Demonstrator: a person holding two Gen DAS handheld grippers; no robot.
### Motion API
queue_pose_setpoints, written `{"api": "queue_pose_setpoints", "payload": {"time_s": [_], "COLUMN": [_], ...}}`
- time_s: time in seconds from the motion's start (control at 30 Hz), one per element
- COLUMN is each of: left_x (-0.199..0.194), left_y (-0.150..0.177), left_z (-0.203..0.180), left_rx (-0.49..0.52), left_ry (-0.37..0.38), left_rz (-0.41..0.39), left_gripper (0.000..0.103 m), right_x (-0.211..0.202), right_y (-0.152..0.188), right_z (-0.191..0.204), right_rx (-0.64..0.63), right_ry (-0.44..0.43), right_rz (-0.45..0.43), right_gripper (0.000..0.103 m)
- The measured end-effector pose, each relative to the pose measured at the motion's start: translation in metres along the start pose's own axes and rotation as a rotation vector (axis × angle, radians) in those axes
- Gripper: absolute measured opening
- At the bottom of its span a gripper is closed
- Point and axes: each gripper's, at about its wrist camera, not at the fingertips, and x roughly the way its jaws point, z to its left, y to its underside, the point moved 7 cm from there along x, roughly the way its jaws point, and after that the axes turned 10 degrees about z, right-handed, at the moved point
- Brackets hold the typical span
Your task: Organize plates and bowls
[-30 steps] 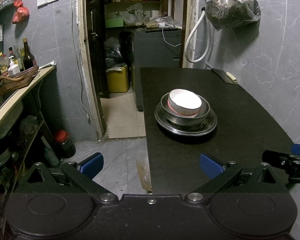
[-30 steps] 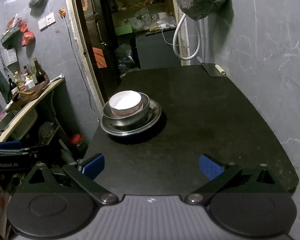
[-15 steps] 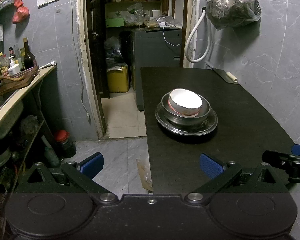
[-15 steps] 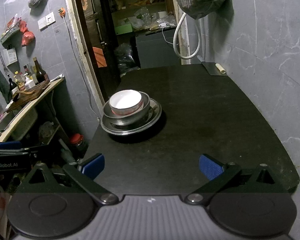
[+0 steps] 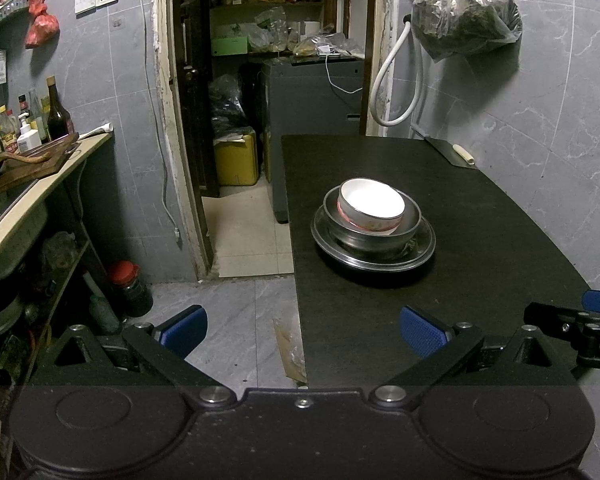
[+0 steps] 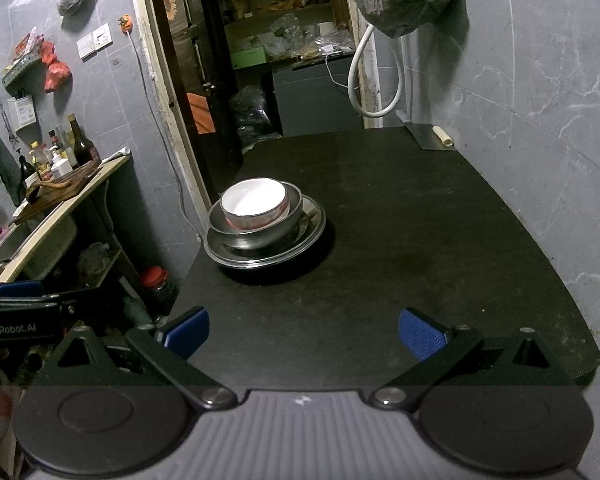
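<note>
Bowls: one white bowl (image 5: 371,205) nested in one steel bowl (image 5: 374,232) on one steel plate (image 5: 373,254), black table (image 5: 480,240). Stack well ahead of left gripper (image 5: 302,326) and right gripper (image 6: 303,330), both spread wide, empty.

One text can be read — "GenRobot.AI", in pale letters on the black body of the left gripper (image 6: 18,312), seen at the left edge of the right wrist view. Bottle labels on the counter are too small to read.
</note>
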Motion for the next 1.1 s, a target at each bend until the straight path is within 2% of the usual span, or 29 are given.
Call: {"api": "queue_pose_setpoints", "payload": {"time_s": [1.1], "left_x": [-0.0004], "left_y": [-0.0016], "left_z": [0.0024], "left_rx": [-0.003], "left_ry": [-0.002], "left_rz": [-0.007], "left_gripper": [0.102], "right_x": [-0.0019], "right_y": [-0.0007], "right_z": [0.0029], "right_rx": [-0.006], "right_ry": [-0.002], "right_rz": [-0.007], "right_gripper": [0.103]}}
